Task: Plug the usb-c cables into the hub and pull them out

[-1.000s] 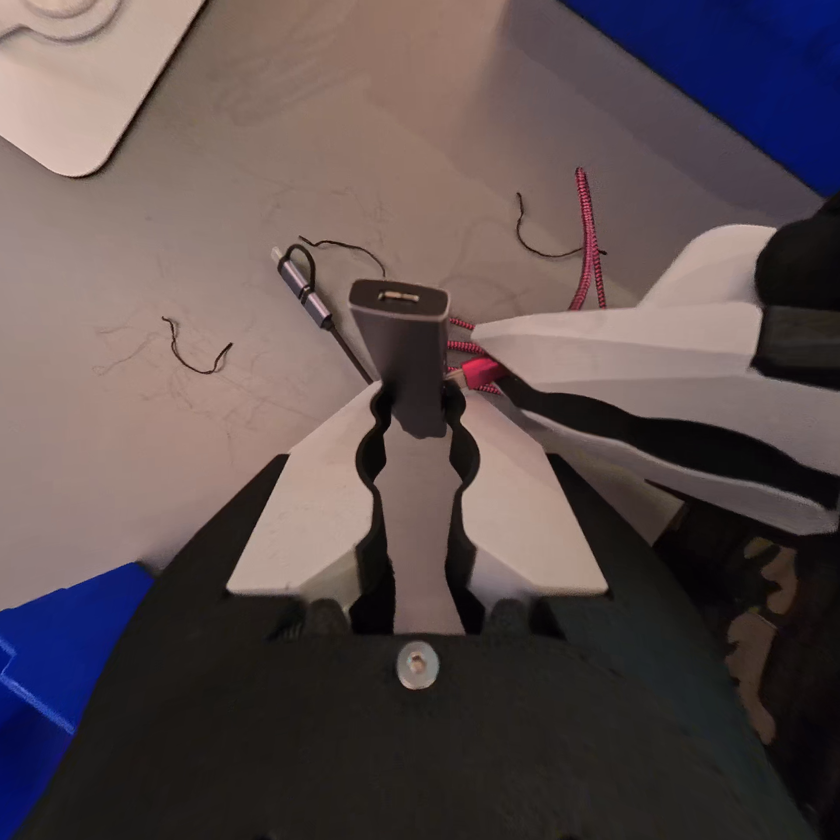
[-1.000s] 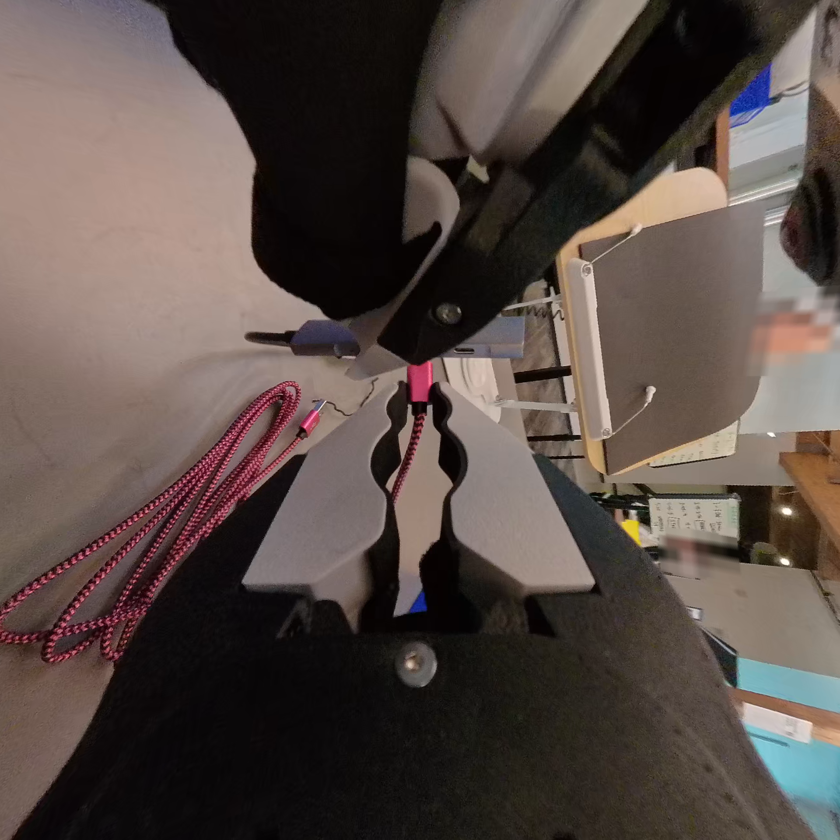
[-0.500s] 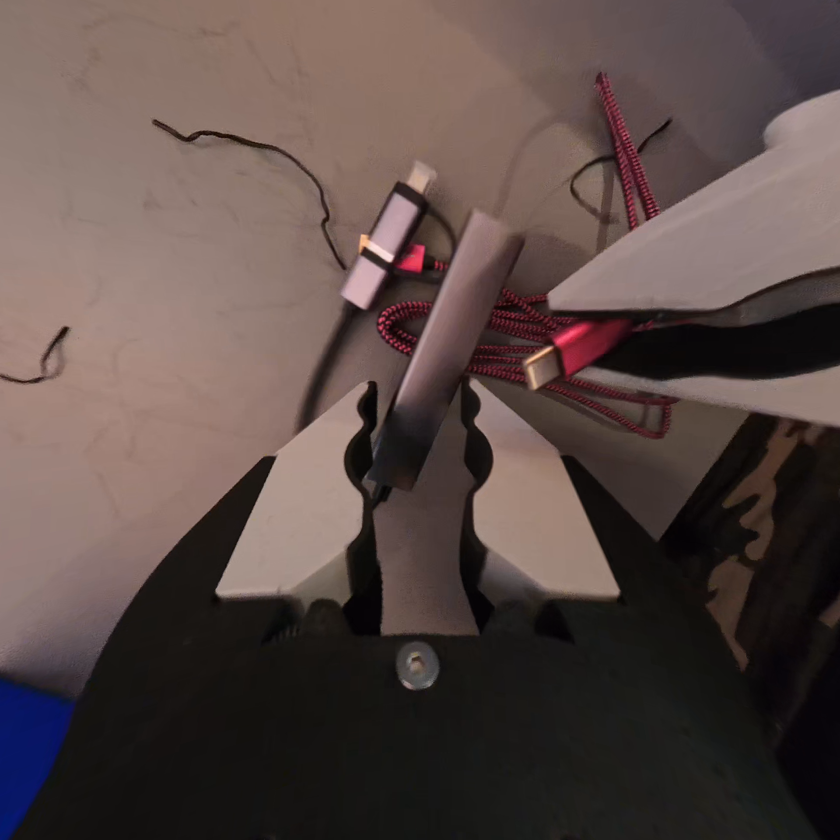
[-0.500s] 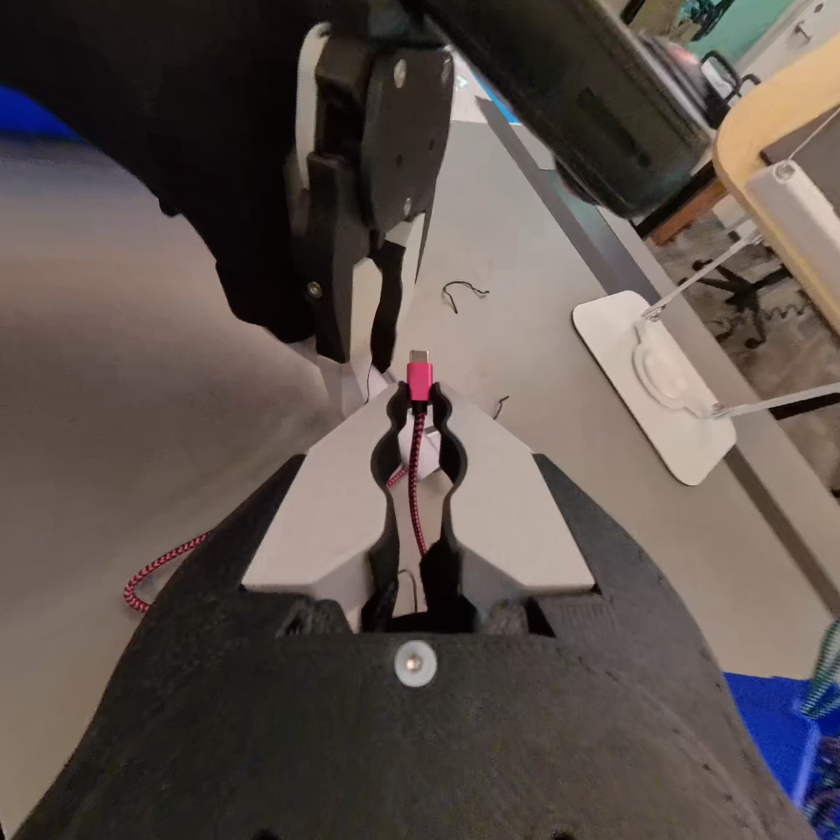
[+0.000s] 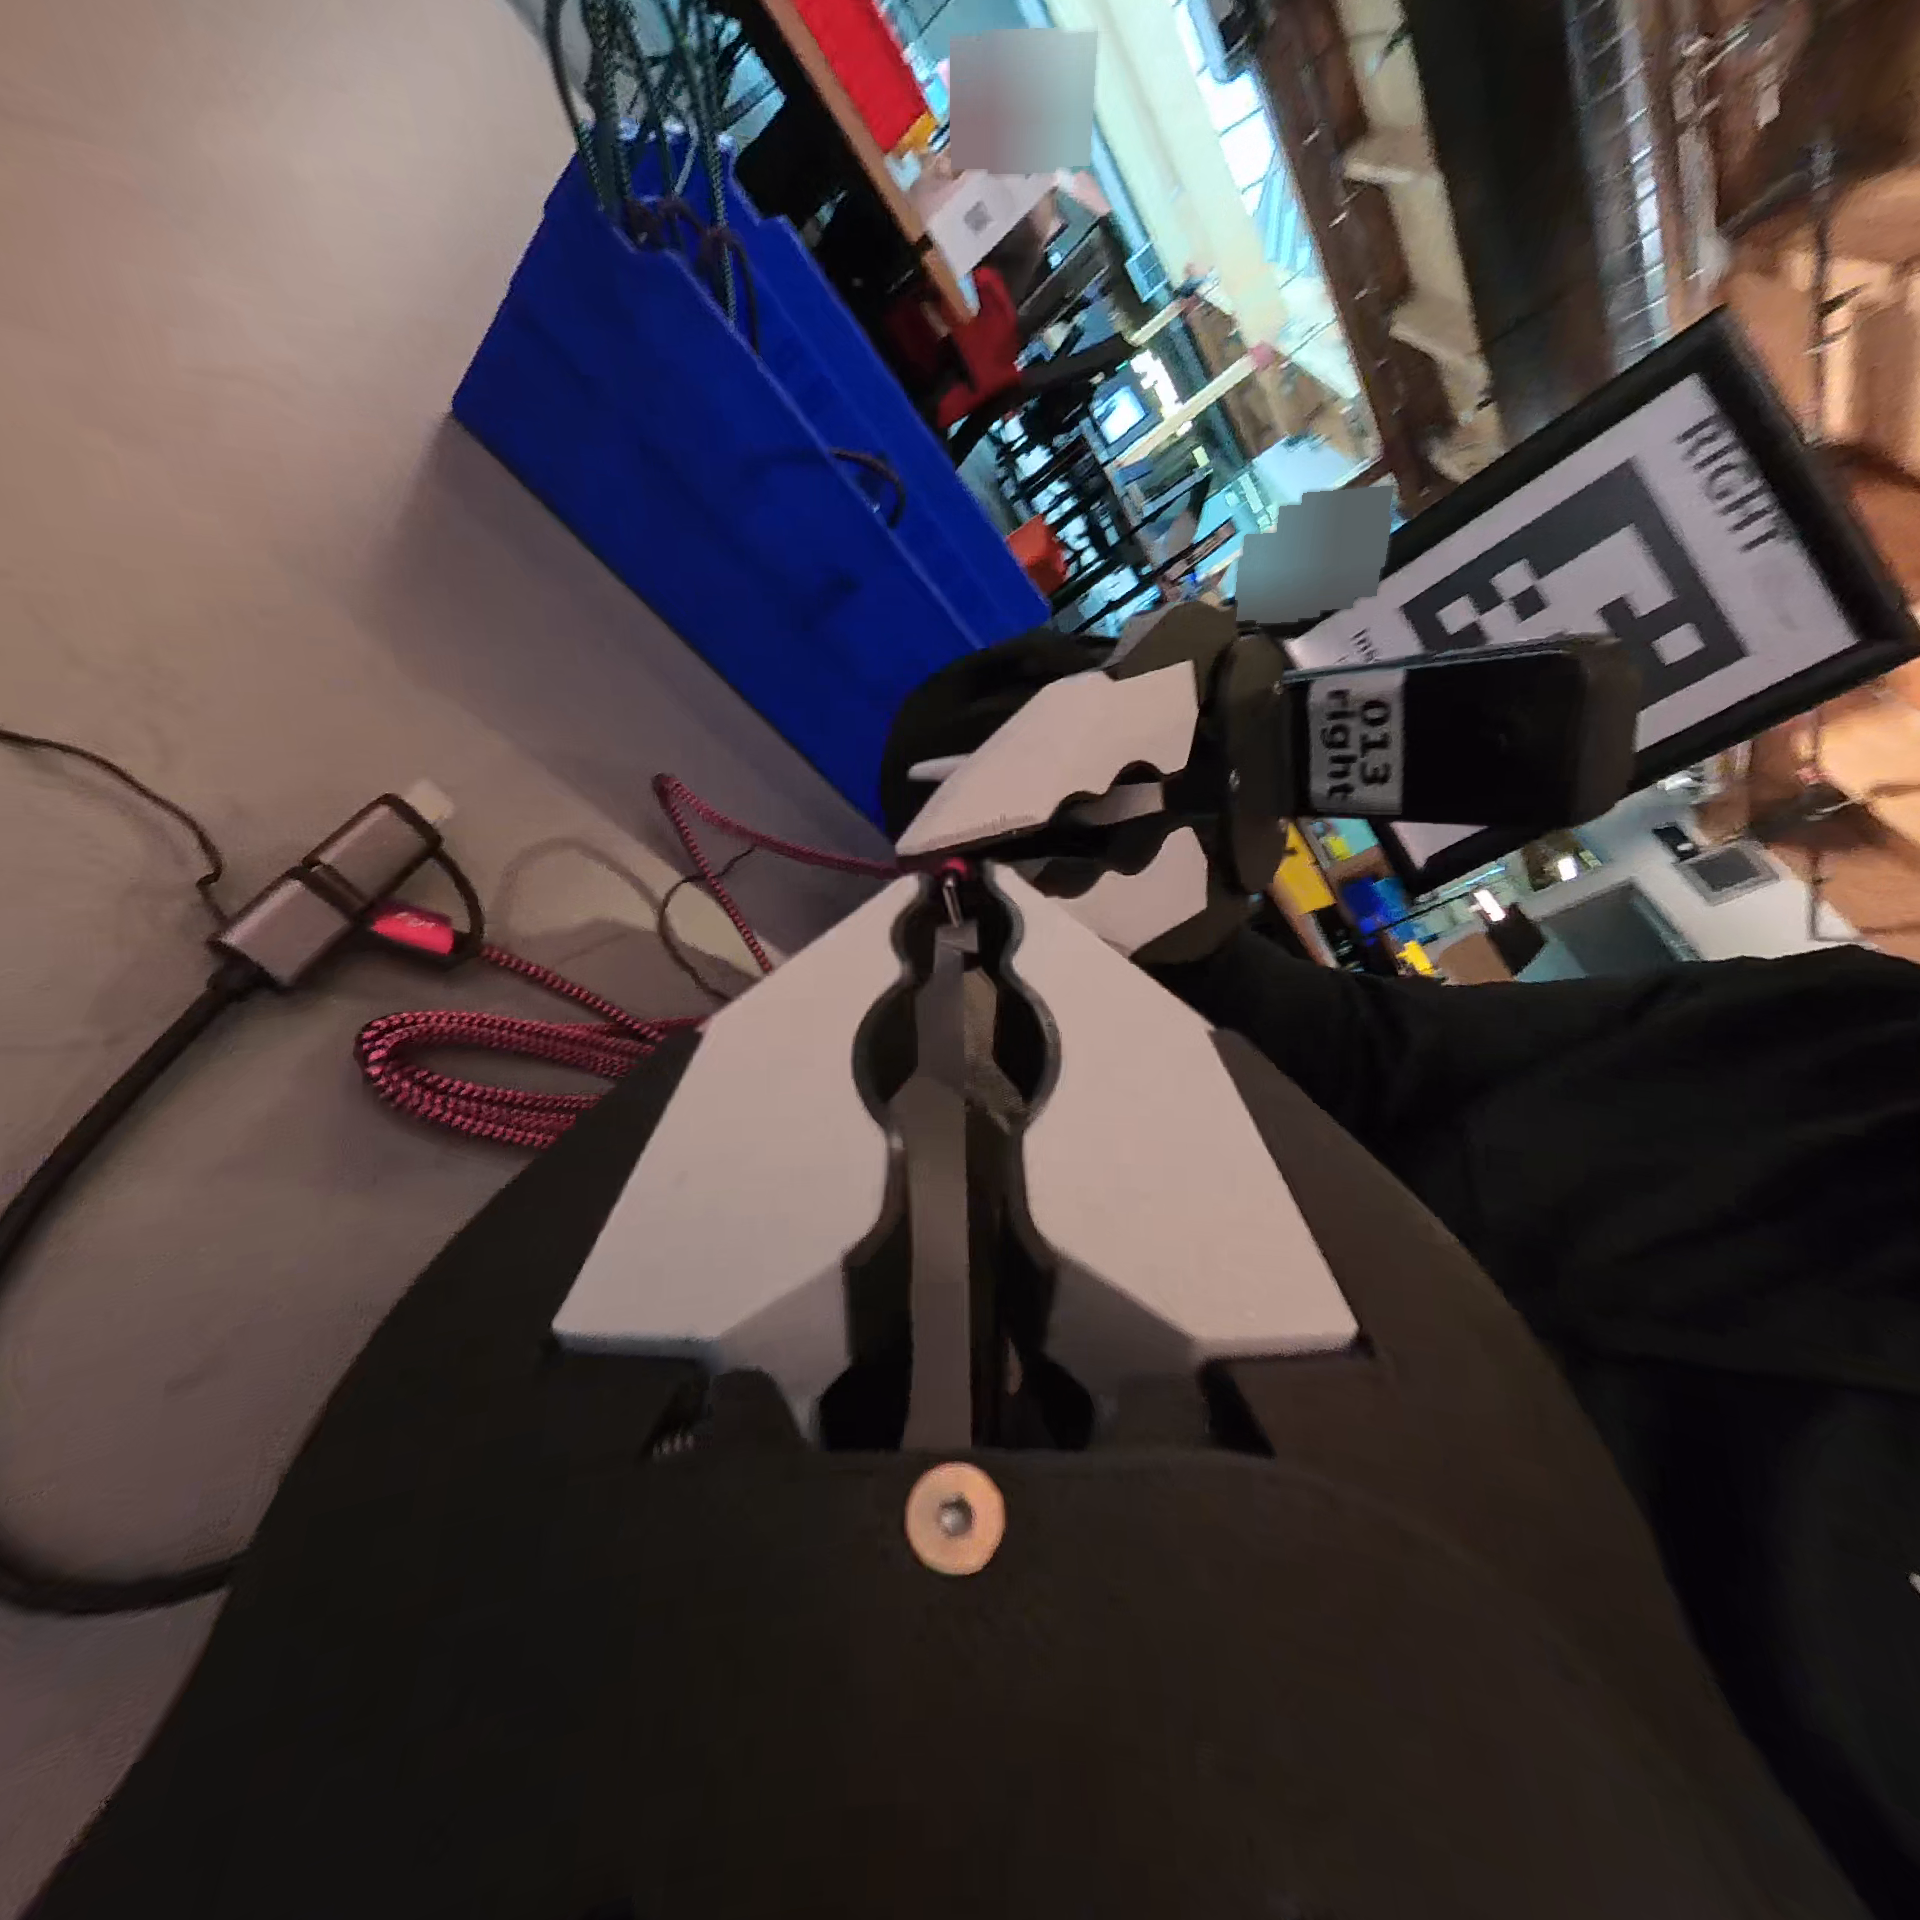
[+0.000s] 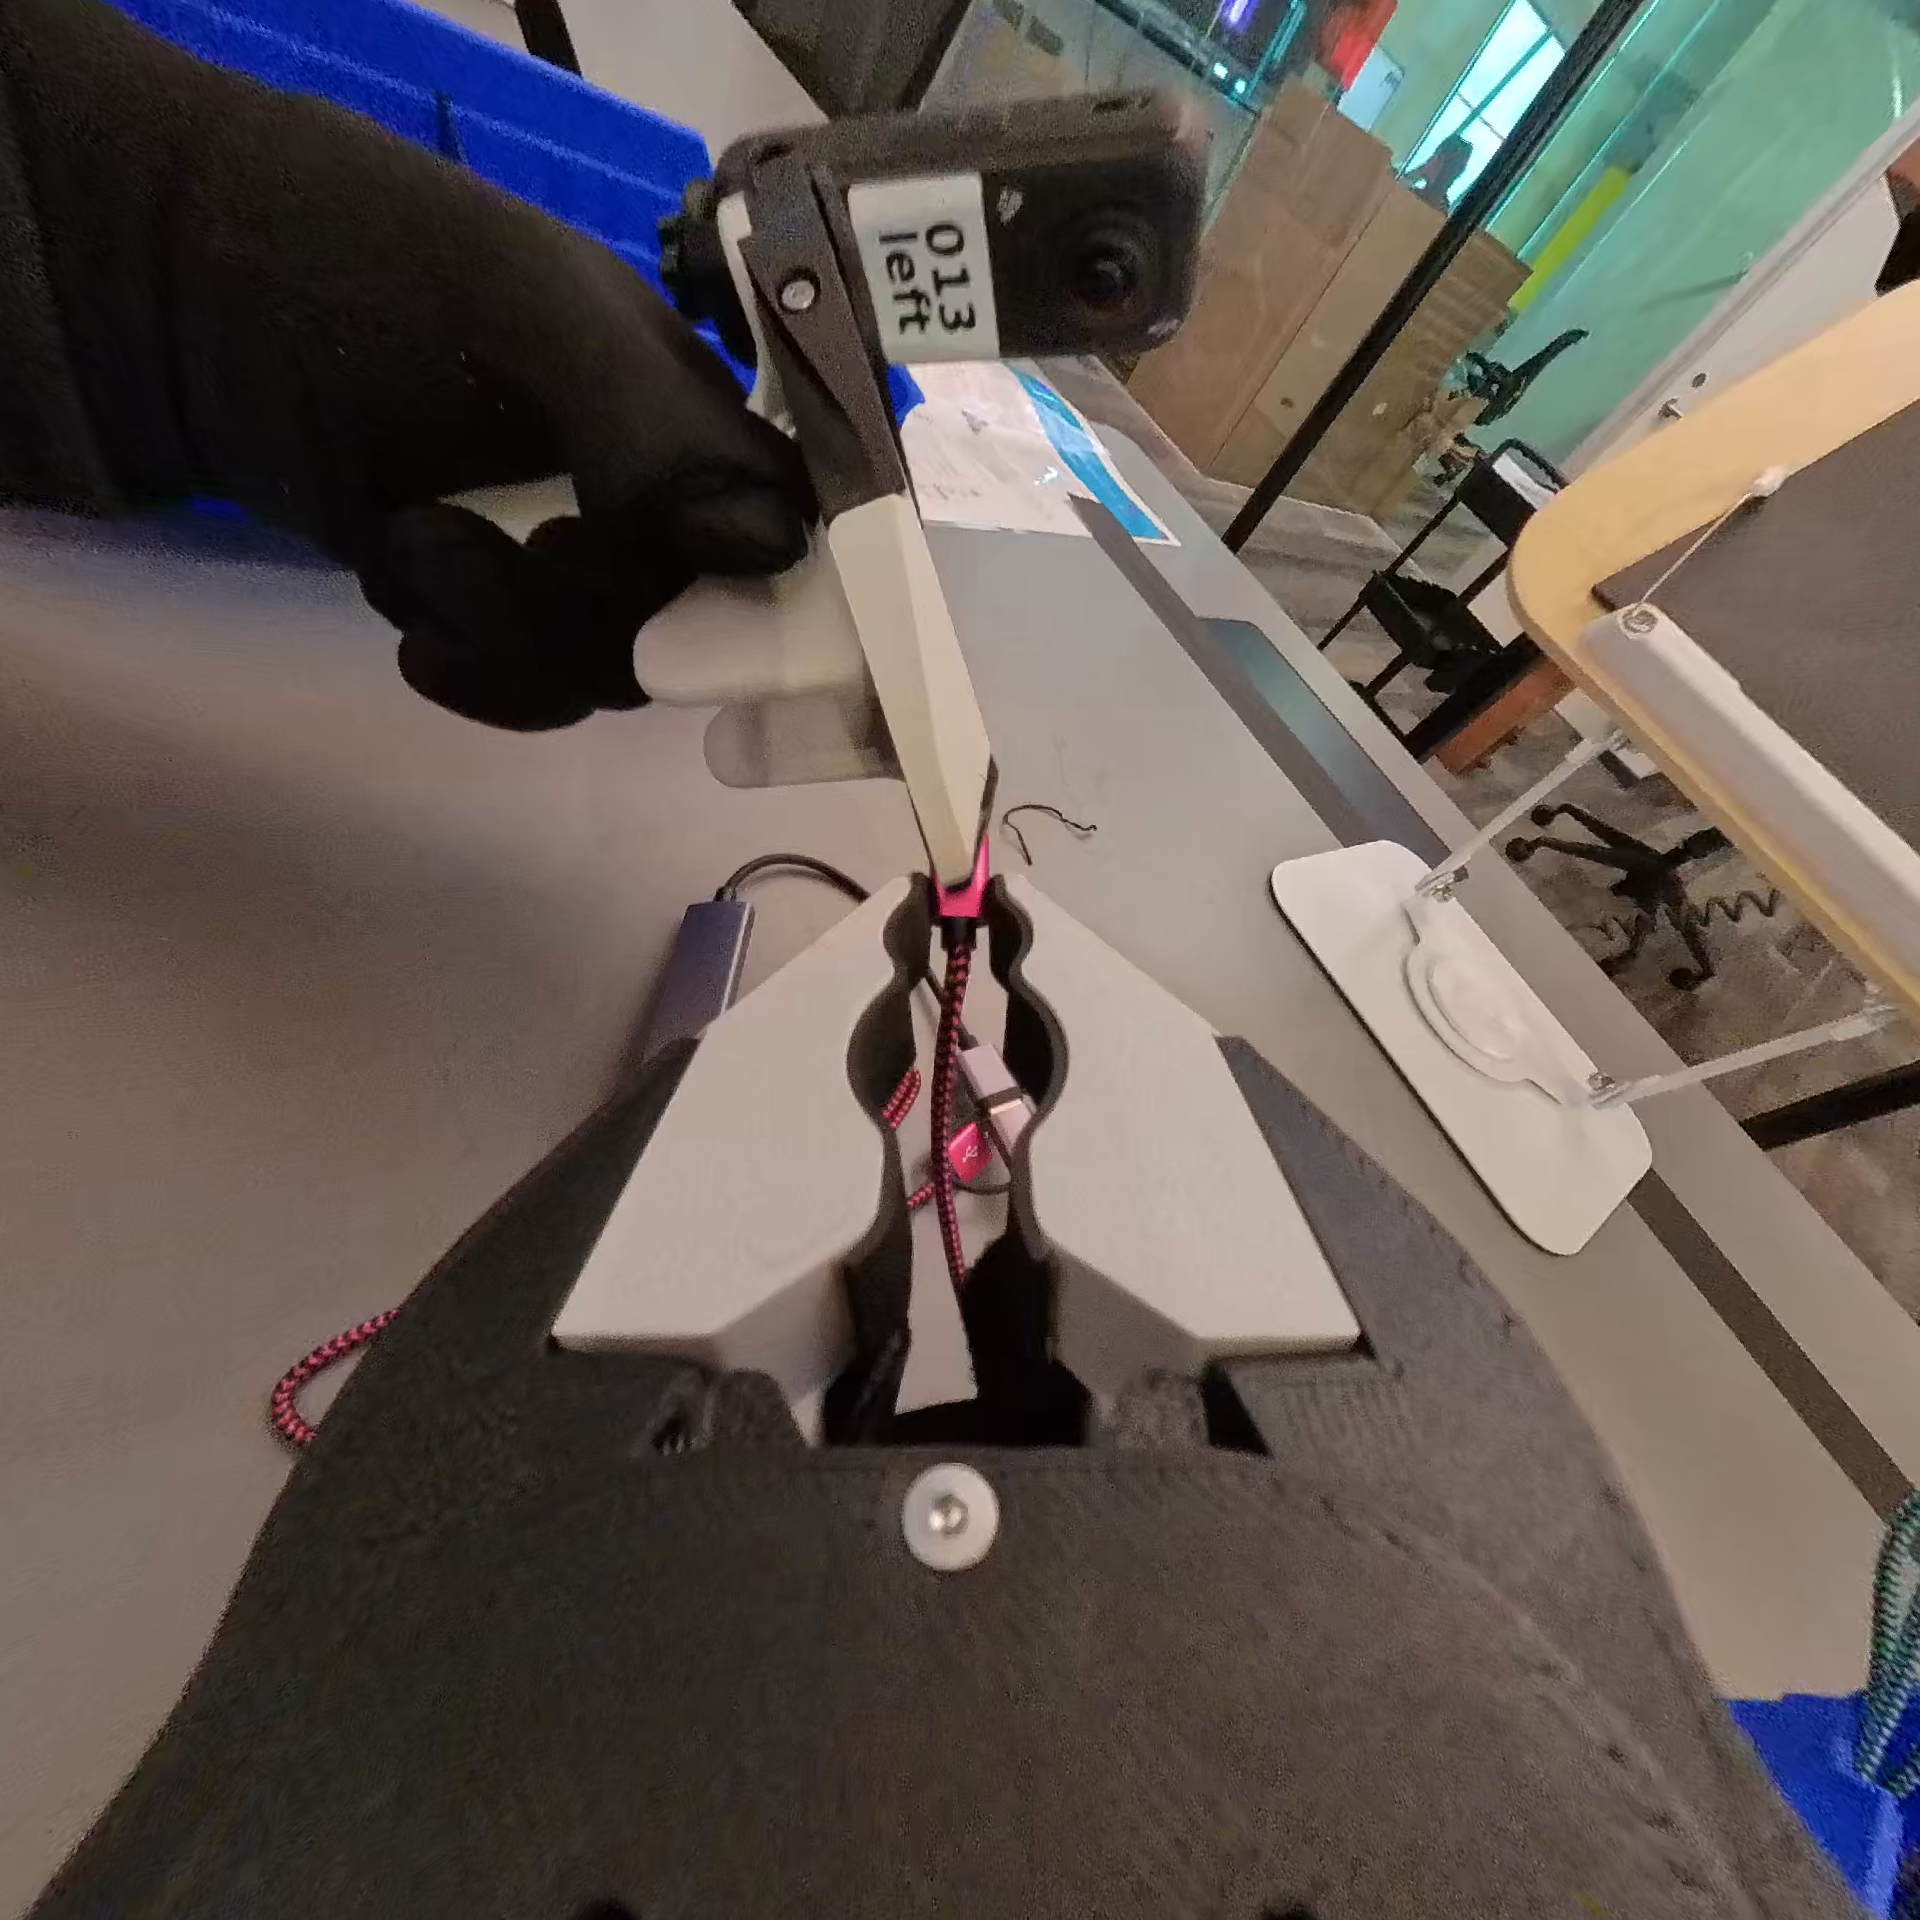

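My left gripper [image 5: 951, 906] is shut on the grey hub [image 5: 938, 1122], seen edge-on between its fingers. In the right wrist view the hub [image 6: 704, 971] sticks out left of my fingers, with its black cord at the far end. My right gripper [image 6: 957, 902] is shut on the pink usb-c plug [image 6: 957, 906] of the braided pink cable [image 6: 948, 1049]. It comes in from the right in the left wrist view [image 5: 920, 847]. The plug's tip meets the hub's end at the left gripper's tips [image 6: 951, 831]. I cannot tell whether it is seated.
A grey adapter with a pink plug [image 5: 312, 914] and a coil of pink cable [image 5: 488, 1060] lie on the grey table. A blue bin [image 5: 727, 436] stands behind. A white stand base [image 6: 1455, 1049] sits near the table's right edge. A black-gloved hand [image 6: 468, 416] holds the left gripper. My two grippers' fingertips are within a few centimetres of each other.
The two grippers have come together: half a second ago the pink plug was clear of the hub, now it is against the hub's end. The left gripper has tilted up towards the room.
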Tool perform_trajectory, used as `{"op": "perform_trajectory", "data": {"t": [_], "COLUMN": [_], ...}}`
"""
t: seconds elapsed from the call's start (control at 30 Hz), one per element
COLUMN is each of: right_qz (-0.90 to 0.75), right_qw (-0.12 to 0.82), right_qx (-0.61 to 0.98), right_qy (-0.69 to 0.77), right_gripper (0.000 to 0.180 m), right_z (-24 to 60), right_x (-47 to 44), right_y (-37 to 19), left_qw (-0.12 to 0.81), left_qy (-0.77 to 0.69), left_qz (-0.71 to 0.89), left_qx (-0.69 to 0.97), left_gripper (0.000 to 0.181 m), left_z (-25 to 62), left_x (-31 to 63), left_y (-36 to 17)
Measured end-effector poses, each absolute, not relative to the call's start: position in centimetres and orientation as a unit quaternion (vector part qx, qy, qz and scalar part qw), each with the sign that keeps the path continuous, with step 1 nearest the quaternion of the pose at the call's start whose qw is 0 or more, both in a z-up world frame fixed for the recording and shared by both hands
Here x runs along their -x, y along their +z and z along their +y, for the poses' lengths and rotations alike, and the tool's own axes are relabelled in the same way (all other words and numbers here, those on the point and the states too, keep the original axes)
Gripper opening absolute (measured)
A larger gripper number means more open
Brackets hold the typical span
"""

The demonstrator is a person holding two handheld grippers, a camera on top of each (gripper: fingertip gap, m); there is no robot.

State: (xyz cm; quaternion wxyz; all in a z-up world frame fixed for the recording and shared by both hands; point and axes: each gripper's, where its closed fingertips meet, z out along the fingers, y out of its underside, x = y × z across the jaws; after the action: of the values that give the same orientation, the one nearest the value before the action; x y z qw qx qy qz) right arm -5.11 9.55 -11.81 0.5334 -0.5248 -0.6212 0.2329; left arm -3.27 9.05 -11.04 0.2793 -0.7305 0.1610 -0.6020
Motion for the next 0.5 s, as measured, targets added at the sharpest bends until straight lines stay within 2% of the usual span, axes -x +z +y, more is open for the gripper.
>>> {"op": "perform_trajectory", "data": {"t": [0.3,0.5], "right_qz": [-0.625,-0.626], "right_qw": [0.567,0.580], "right_qx": [0.479,0.436], "right_qy": [0.241,0.285], "right_gripper": [0.011,0.005], "right_z": [8.4,6.5], "right_x": [5.3,5.4], "right_y": [-9.4,-7.1], "left_qw": [0.302,0.273], "left_qy": [-0.671,-0.742], "left_qz": [0.146,0.169], "left_qx": [0.662,0.588], "left_gripper": [0.003,0.004], "left_z": [7.9,6.0], "left_x": [3.8,4.3], "left_y": [-8.5,-6.1]}}
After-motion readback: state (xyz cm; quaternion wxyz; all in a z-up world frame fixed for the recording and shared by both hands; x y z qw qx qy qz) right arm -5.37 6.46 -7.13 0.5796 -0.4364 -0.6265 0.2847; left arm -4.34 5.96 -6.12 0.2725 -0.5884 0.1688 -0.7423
